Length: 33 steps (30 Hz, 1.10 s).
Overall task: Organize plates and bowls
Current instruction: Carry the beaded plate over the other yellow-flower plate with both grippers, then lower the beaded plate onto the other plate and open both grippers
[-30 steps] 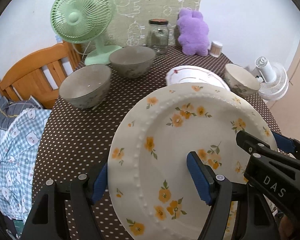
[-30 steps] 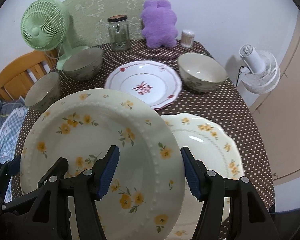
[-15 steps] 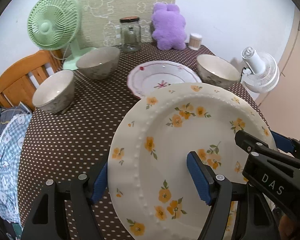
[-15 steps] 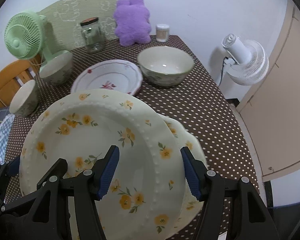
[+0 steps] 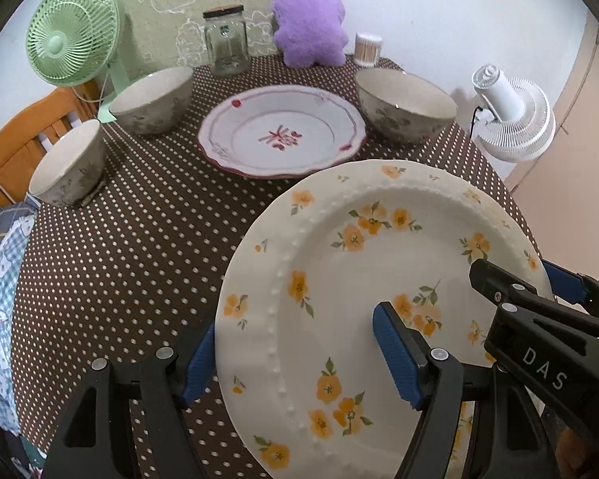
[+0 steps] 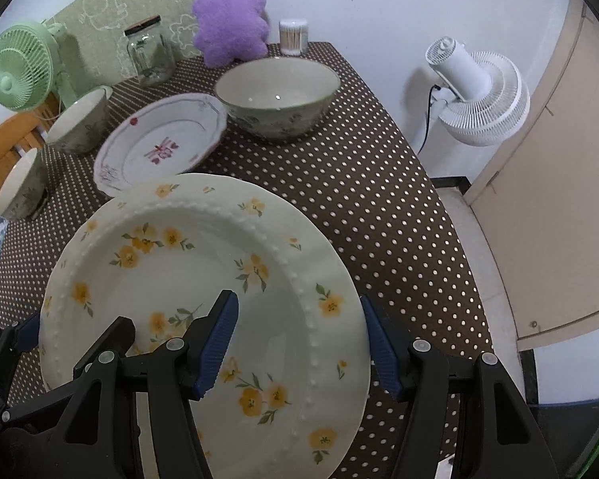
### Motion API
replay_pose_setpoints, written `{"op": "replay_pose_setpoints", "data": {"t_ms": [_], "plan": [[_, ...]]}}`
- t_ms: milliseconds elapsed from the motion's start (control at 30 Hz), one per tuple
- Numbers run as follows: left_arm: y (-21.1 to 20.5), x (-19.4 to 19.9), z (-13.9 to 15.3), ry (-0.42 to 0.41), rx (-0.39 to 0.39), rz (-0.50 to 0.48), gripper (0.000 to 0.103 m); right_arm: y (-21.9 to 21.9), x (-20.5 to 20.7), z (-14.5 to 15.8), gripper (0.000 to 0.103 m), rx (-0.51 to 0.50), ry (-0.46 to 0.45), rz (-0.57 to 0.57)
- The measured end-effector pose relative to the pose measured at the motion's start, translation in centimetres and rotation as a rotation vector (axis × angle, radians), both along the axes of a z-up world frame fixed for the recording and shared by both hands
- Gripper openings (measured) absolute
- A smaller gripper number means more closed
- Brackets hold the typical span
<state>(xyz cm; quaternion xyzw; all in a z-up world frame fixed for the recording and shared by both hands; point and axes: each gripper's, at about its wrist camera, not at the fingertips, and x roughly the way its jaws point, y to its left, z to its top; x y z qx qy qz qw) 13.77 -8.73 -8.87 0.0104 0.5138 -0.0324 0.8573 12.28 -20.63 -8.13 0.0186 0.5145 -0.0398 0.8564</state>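
Observation:
A cream plate with yellow flowers [image 5: 359,271] [image 6: 203,263] is held above the dotted table by both grippers. My left gripper [image 5: 299,359] grips its left rim, one pad under and one on top. My right gripper [image 6: 295,343] grips its right rim the same way. A second yellow-flowered plate under it is almost hidden. A white plate with red pattern [image 5: 281,135] [image 6: 159,143] lies mid-table. One large bowl [image 5: 405,105] [image 6: 277,95] stands at the right; two smaller bowls [image 5: 153,99] [image 5: 70,163] stand at the left.
A green fan [image 5: 74,46], a glass jar [image 5: 225,46], a purple plush toy [image 5: 309,26] and a small toothpick pot [image 5: 368,48] line the back edge. A white floor fan [image 6: 479,92] stands off the table's right. A wooden chair [image 5: 24,135] is at the left.
Both grippers have carried the flowered plate to the right. The second flowered plate below it has gone from sight under the held plate.

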Motion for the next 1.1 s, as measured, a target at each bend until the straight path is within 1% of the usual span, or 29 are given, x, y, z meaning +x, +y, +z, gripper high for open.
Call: {"op": "replay_pose_setpoints", "data": {"t_ms": [167,367,633,767,900,933,967,1000,1033,1100], "plan": [[-1.1,0.1,-1.0,0.029,0.001,0.001,0.074,-1.1,0.1,-1.0,0.066,-0.001,0.030,-0.004],[-1.4,0.3,-2.1,0.064,0.003,0.023,0.075,-1.7,0.4,-1.7,0.066,0.000,0.051,0.012],[-1.7,0.2,-2.3,0.062,0.025,0.040,0.076,-1.8,0.5,-2.0,0.066,0.010,0.046,0.028],[-1.8,0.5,-2.4,0.066,0.027,0.044,0.076,-2.2,0.5,-2.0,0.066,0.035,0.051,0.033],[-1.8,0.8,-2.5,0.069,0.032,0.047,0.077,-2.5,0.0,-1.3,0.066,0.036,0.029,0.040],[-1.7,0.9,-2.5,0.069,0.035,0.047,0.077,-2.5,-0.2,-1.2,0.062,0.039,0.023,0.043],[-1.7,0.9,-2.5,0.069,0.039,0.048,0.077,-2.5,-0.3,-1.2,0.052,0.028,0.026,0.042],[-1.7,0.9,-2.4,0.065,0.049,0.050,0.077,-2.4,-0.3,-1.3,0.048,0.000,0.037,0.040],[-1.7,0.9,-2.4,0.063,0.057,0.050,0.077,-2.4,-0.3,-1.5,0.041,-0.011,0.046,0.036],[-1.7,0.9,-2.4,0.062,0.068,0.049,0.077,-2.7,-0.2,-1.7,0.041,0.019,0.054,0.030]]}}
